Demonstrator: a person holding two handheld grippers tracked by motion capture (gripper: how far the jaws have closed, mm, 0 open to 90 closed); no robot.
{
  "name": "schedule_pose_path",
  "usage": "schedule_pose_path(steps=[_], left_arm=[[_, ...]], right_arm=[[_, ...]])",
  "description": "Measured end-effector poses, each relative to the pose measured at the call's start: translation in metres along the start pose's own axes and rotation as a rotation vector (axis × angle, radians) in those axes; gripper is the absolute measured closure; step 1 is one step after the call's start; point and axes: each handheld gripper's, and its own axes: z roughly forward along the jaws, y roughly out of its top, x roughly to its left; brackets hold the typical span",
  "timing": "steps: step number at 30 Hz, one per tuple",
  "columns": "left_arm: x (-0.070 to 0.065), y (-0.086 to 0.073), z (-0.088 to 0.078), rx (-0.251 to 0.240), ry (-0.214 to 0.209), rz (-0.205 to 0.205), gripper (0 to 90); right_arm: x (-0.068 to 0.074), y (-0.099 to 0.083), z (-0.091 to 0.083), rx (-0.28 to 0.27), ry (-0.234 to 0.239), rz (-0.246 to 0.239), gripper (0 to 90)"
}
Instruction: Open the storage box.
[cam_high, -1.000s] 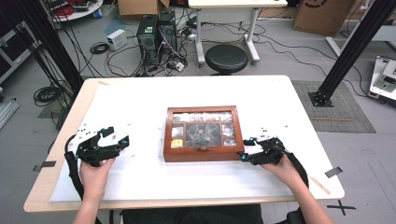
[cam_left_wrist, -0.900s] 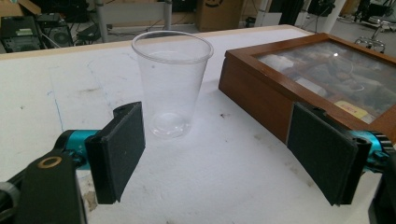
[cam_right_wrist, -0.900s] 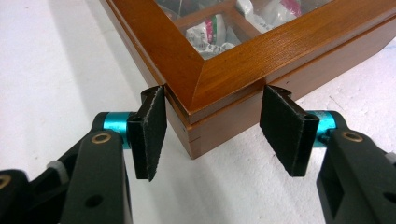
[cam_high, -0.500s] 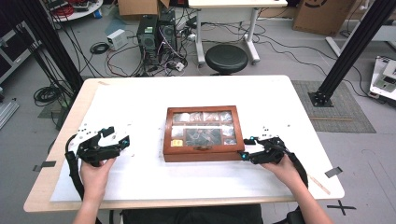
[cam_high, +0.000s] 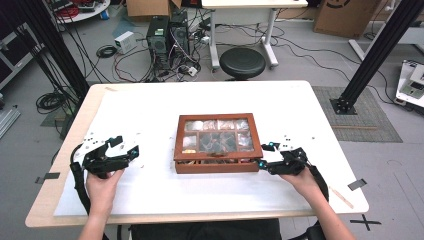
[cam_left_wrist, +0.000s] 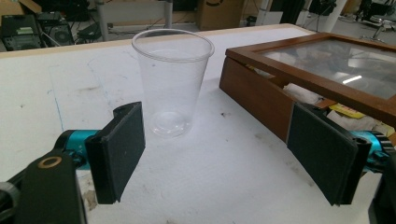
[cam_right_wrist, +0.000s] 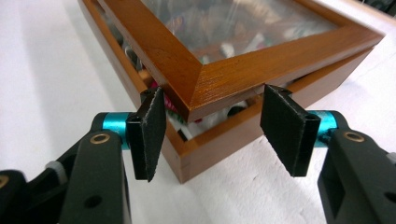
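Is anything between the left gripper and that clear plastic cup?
Nothing visible. In the left gripper view the clear plastic cup stands upright on bare white table ahead of the open left gripper. The wooden box sits beside the cup, not in the path.

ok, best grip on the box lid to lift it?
Take the lid at its near right corner, where it sits slightly raised off the wooden box with a gap underneath. Come in level from the right gripper side, its open jaws already either side of that corner.
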Motion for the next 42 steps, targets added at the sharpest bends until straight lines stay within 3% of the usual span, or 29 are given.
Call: schedule_pose_path(steps=[10,22,27,29,38,42], left_arm=[[0.0,-0.001,-0.001,0.001,0.005,-0.002,19.7],[-0.004,0.0,0.001,0.0,-0.005,0.001,19.7],[-0.005,0.001,0.002,-0.002,-0.013,0.001,19.7],[-0.006,0.001,0.003,-0.006,-0.016,0.0,19.7],[-0.008,0.007,0.002,-0.03,-0.042,-0.018,19.7],[-0.015,0.013,0.003,-0.027,-0.057,0.006,19.7]], right_arm=[[0.001,0.005,-0.004,-0.056,-0.042,0.041,37.4],[0.005,0.013,-0.01,-0.139,-0.116,0.013,39.9],[0.003,0.017,-0.012,-0.173,-0.113,0.016,44.2],[0.003,0.018,-0.011,-0.168,-0.119,0.013,48.4],[-0.004,0.031,-0.013,-0.188,-0.133,0.037,50.5],[-0.009,0.04,-0.013,-0.179,-0.137,0.068,51.0]])
